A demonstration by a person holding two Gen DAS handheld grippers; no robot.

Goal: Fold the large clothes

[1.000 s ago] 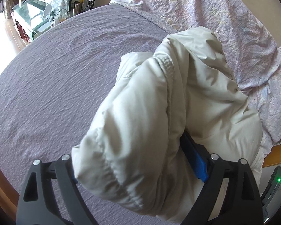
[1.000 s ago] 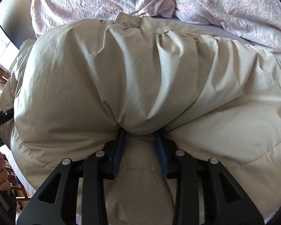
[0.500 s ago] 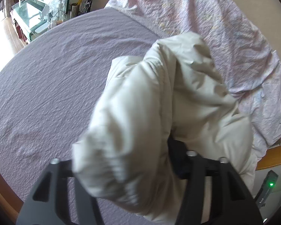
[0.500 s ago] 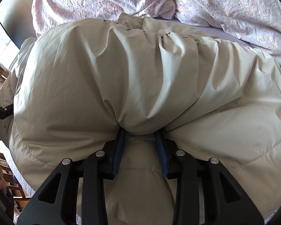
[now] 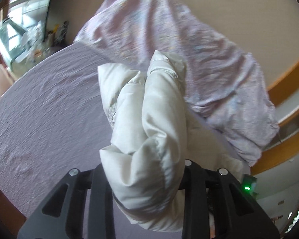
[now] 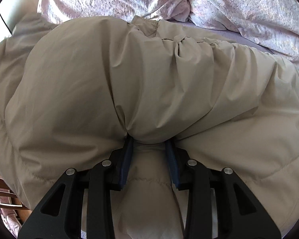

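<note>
A cream puffy down jacket (image 5: pixel 149 119) lies bunched on a lilac bed sheet (image 5: pixel 45 115). In the left wrist view my left gripper (image 5: pixel 143 171) is shut on a thick fold of the jacket, which hides both fingertips. In the right wrist view the jacket (image 6: pixel 129 83) fills the frame as a big beige mound. My right gripper (image 6: pixel 149 141) is shut on a pinch of its fabric, with the blue pads (image 6: pixel 127 157) pressed into the fold.
A crumpled pink floral duvet (image 5: pixel 179 45) lies along the far side of the bed; it also shows in the right wrist view (image 6: pixel 239 6). A wooden bed frame (image 5: pixel 289 75) runs at the right. A cluttered glass table (image 5: pixel 16 39) stands beyond the bed at far left.
My left gripper has swung right and tilted up with the jacket fold, which now looks narrower and rolled. The right gripper holds almost still; the jacket mound has shifted slightly.
</note>
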